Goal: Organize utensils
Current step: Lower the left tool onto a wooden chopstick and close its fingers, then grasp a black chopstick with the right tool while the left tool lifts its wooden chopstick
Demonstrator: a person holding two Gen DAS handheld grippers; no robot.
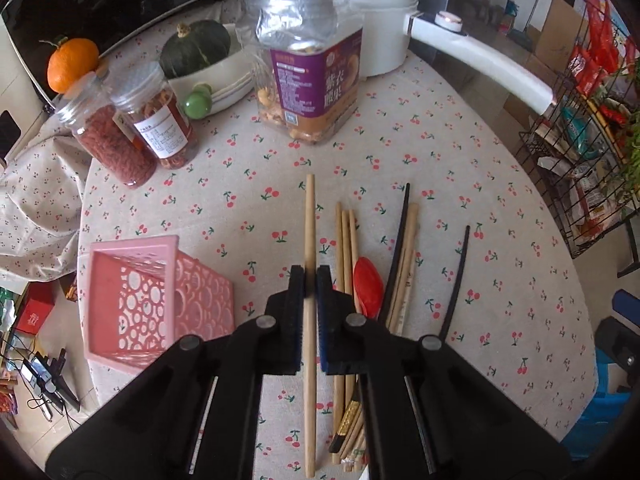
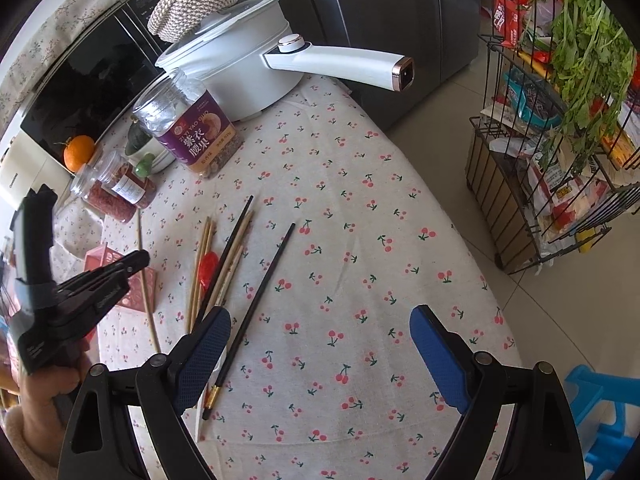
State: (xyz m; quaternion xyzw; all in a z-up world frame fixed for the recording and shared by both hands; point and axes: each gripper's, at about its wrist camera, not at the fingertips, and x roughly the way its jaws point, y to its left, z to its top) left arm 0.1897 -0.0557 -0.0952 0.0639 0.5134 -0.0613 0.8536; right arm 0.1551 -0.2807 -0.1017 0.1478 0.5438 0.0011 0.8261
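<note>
My left gripper (image 1: 311, 280) is clamped on a single wooden chopstick (image 1: 309, 216), the two pads pressed against its sides about midway along, so the stick runs straight ahead between the fingers and out past them toward me. From the right wrist view I see that same gripper (image 2: 140, 258) at the left edge, pinching the chopstick (image 2: 145, 280) above the cloth. My right gripper (image 2: 320, 344) is spread wide with nothing between its blue pads (image 2: 434, 356), hovering over the cherry-print tablecloth (image 2: 360, 240).

Just right of the held stick lies the rest of the pile: three wooden chopsticks (image 1: 345, 236) side by side, a red spoon (image 1: 368, 284) beside them, then a black chopstick (image 1: 400, 240) crossing more wooden ones. A second black chopstick (image 1: 458, 276) lies apart, farther right.

To the left of my left gripper, a pink perforated basket (image 1: 160, 300) lies tipped on its side, its opening facing left. Beyond are a nut jar with a purple label (image 1: 308, 68), two smaller jars (image 1: 132, 128), a green squash (image 1: 196, 46) in a dish, an orange (image 1: 72, 64) and a white pot (image 1: 376, 20).
</note>
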